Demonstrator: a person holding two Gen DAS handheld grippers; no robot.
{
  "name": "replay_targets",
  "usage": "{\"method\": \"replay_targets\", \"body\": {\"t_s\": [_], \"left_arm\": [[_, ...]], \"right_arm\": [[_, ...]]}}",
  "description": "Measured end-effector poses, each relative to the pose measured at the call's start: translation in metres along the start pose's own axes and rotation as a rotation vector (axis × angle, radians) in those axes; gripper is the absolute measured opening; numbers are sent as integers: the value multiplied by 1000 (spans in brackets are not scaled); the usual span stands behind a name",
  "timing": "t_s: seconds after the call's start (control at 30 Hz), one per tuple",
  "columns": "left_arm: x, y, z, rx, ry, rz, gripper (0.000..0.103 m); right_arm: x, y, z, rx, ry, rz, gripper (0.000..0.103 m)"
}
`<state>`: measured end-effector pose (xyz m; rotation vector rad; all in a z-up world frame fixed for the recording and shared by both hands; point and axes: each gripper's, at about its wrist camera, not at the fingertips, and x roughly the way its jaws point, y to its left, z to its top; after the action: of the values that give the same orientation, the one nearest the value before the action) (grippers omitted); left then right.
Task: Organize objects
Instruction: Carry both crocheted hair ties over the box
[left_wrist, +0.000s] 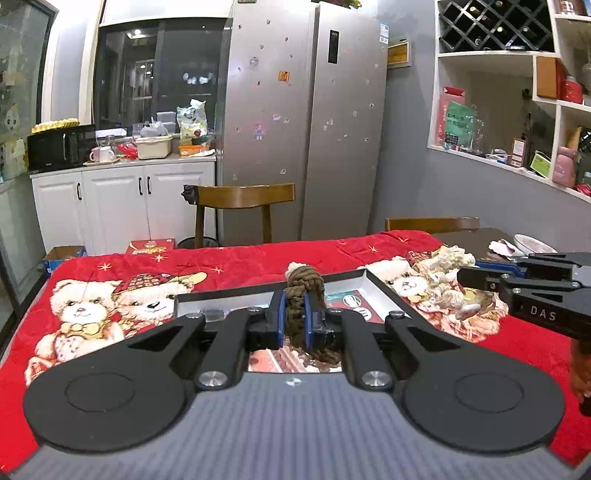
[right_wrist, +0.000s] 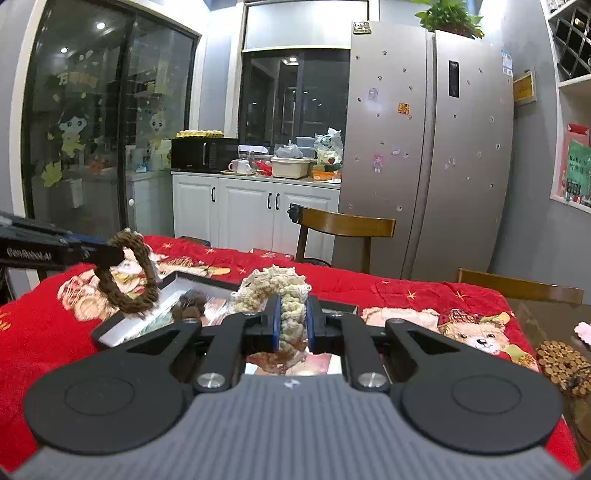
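My left gripper is shut on a brown knitted ring and holds it above a black-rimmed tray on the red blanket. The ring also hangs from it in the right wrist view. My right gripper is shut on a cream knitted ring above the same tray. That cream ring shows at the right in the left wrist view. A dark brown fuzzy piece lies in the tray.
A red teddy-bear blanket covers the table. A white bowl and a round wooden trivet sit on the bare table at the right. Two wooden chairs stand behind it, then the fridge and cabinets.
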<state>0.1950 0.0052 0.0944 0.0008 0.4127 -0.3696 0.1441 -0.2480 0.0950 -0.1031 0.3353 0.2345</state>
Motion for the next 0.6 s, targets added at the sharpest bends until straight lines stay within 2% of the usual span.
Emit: {"method": "replay_targets", "body": {"t_s": [0.1, 0.3, 0.6], "left_arm": [[24, 2, 6, -23, 15, -1, 13], [64, 10, 7, -61, 31, 51, 13], [112, 24, 0, -115, 69, 37, 13]], "right_arm": [[15, -3, 6, 4, -4, -15, 16], [51, -8, 10, 21, 25, -23, 16], [99, -6, 3, 29, 56, -40, 16]]}}
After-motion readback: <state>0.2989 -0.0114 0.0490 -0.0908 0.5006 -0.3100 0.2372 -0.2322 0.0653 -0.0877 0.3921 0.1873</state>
